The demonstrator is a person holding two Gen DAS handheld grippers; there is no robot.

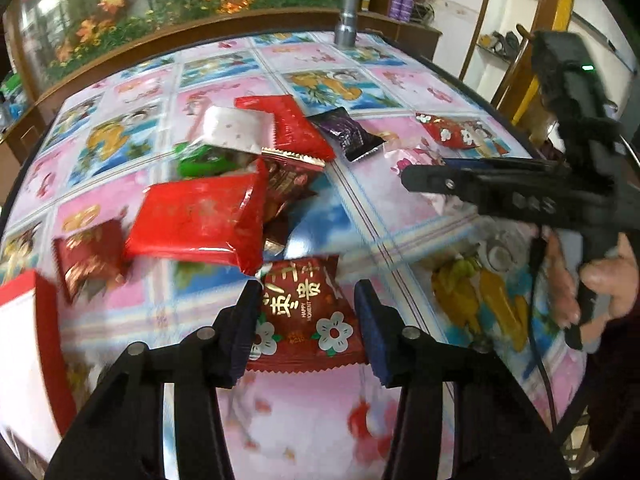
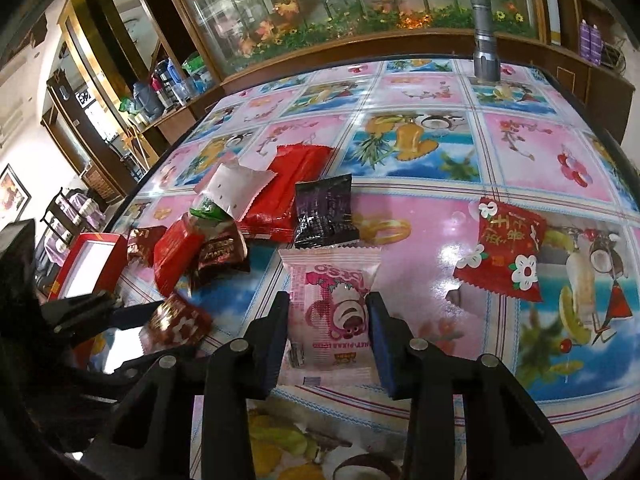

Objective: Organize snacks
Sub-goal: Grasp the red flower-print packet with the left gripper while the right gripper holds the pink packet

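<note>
My left gripper (image 1: 306, 312) is shut on a dark red flower-print snack packet (image 1: 308, 316), its pads pressing both sides. My right gripper (image 2: 328, 328) is shut on a pink bear-print packet (image 2: 334, 304); it also shows from the side in the left wrist view (image 1: 424, 178). A pile of snacks lies on the table: a big red packet (image 1: 200, 220), a long red packet (image 1: 294, 126), a white packet (image 1: 232, 126), a green one (image 1: 196, 162), a purple-black one (image 1: 346, 132). Another flower-print red packet (image 2: 506, 248) lies apart at the right.
A red box with a white inside (image 2: 90, 264) stands at the table's left edge and also shows in the left wrist view (image 1: 24, 352). A silver flashlight (image 2: 484, 40) stands upright at the far edge. A wooden cabinet with flowers runs behind the table (image 2: 520, 148).
</note>
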